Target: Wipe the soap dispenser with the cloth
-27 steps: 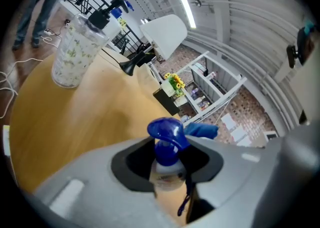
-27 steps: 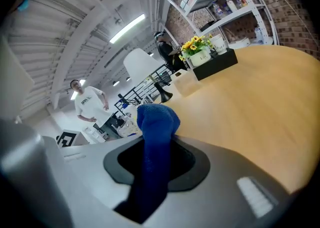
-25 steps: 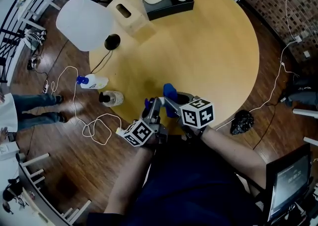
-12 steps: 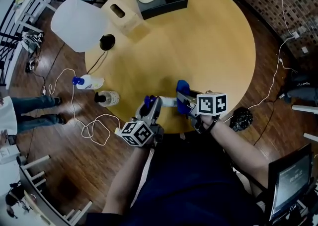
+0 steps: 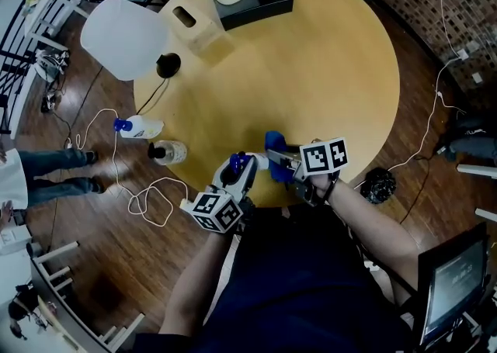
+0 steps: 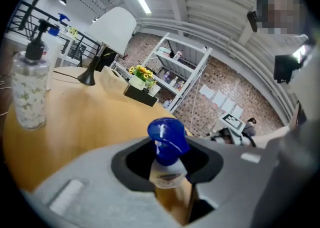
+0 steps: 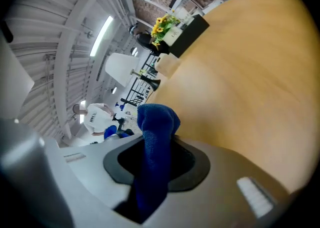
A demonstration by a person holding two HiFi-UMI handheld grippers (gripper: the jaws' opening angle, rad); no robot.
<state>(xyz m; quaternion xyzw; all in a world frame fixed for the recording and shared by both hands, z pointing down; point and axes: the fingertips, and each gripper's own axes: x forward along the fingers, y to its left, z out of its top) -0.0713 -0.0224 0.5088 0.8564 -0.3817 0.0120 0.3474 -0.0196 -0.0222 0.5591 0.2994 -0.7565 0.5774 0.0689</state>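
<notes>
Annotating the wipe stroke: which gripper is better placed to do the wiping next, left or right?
Right. The right gripper is shut on the cloth, close beside the blue-capped soap dispenser that the left gripper clamps by its neck. Likely left steadies, right wipes.

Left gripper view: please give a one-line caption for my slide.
Left tongs clamp a blue-capped soap dispenser bottle, with the round wooden table beyond.

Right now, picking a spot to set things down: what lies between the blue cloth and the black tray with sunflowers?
Only bare table from cloth to tray; the head and right gripper views show it.
</notes>
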